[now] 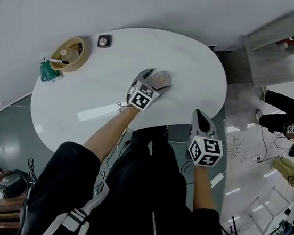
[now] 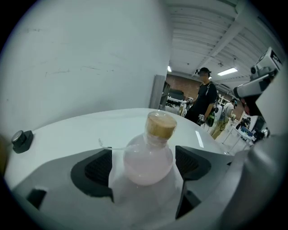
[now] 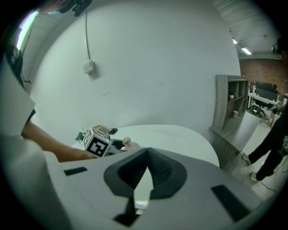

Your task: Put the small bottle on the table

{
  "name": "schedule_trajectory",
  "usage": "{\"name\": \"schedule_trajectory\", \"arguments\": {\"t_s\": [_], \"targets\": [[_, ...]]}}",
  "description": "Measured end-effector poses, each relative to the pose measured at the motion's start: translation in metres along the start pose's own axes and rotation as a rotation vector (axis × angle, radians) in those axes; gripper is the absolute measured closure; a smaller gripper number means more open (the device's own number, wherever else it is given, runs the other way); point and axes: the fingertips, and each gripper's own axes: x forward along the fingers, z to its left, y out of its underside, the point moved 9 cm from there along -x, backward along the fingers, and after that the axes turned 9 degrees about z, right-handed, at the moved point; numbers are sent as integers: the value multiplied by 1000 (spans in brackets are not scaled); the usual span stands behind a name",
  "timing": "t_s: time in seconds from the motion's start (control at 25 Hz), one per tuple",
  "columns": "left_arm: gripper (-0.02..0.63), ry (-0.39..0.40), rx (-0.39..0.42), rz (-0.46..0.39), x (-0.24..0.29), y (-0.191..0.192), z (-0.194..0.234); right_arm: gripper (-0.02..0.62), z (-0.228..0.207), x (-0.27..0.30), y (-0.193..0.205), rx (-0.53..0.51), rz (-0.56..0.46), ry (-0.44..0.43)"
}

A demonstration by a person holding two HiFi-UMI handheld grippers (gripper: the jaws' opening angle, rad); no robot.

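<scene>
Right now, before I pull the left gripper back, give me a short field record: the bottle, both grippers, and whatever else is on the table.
small bottle: round body, cork stopper, pale pink contents; upright, apparently resting on the white table
left gripper: jaws apart, bottle between them, pads not pressing it
right gripper: jaws together, empty, held off the table's near edge
tan bowl: far left of the table, well away from the bottle
small black device: at the far edge, beside the bowl
</scene>
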Motion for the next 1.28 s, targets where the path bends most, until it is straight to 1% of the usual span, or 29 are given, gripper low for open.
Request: {"name": "schedule_trajectory", "arguments": {"t_s": [0.04, 0.16, 0.24, 0.32, 0.4, 0.56, 0.64, 0.68, 0.88, 1.04, 1.28], "targets": [[159, -6, -12, -13, -7, 1, 0, 603, 2, 2, -2, -6, -2, -8], [198, -33, -58, -54, -38, -4, 0, 603, 11, 9, -11, -45, -11, -30], [261, -45, -88, -84, -59, -1, -1, 603, 22, 11, -18, -88, -25, -53], [353, -61, -110, -120, -81, 3, -1, 603, 33, 16, -25, -116, -40, -85], [398, -87, -127, -155, -104, 5, 0, 603, 42, 21, -32, -140, -50, -113], [538, -144, -143, -199, -145, 8, 4, 603, 57, 31, -46, -183, -70, -163], [588, -170, -140, -212, -164, 10, 6, 603, 63, 34, -54, -204, -84, -182], [603, -179, -140, -218, -173, 11, 6, 603, 66, 34, -56, -212, -89, -188], [603, -217, -145, -257, -214, 11, 4, 603, 77, 32, -71, -254, -121, -210], [603, -257, -143, -310, -243, 9, 3, 603, 87, 31, -81, -289, -153, -223], [601, -342, -140, -384, -279, 1, 4, 603, 94, 28, -90, -321, -178, -230]]}}
